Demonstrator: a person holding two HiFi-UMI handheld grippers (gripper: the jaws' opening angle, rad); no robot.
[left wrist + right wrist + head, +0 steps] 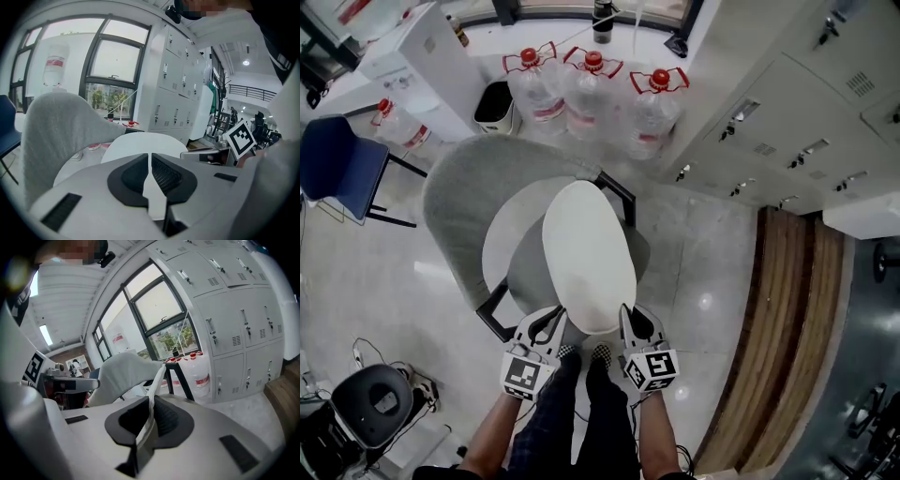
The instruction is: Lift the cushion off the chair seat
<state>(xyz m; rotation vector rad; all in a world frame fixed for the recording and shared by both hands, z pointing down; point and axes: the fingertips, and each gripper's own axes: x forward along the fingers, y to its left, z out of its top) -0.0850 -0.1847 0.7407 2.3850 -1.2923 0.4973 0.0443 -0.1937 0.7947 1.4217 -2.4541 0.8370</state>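
Note:
A white oval cushion (pixel 588 253) hangs above the grey seat (pixel 525 272) of a grey chair (pixel 469 192), held by its near edge. My left gripper (pixel 546 325) is shut on the cushion's near-left rim, and its own view shows the white cushion (pixel 140 143) pinched between the black pads (pixel 161 173). My right gripper (pixel 628 322) is shut on the near-right rim; in its view the cushion's thin edge (pixel 154 385) runs between the pads (pixel 164 418). The cushion is clear of the seat.
Three large water bottles (pixel 591 89) stand behind the chair. White lockers (pixel 787 103) line the right, with a wooden strip (pixel 787 328) on the floor. A blue chair (pixel 342 164) is at the left, a black stool (pixel 375 403) at the lower left.

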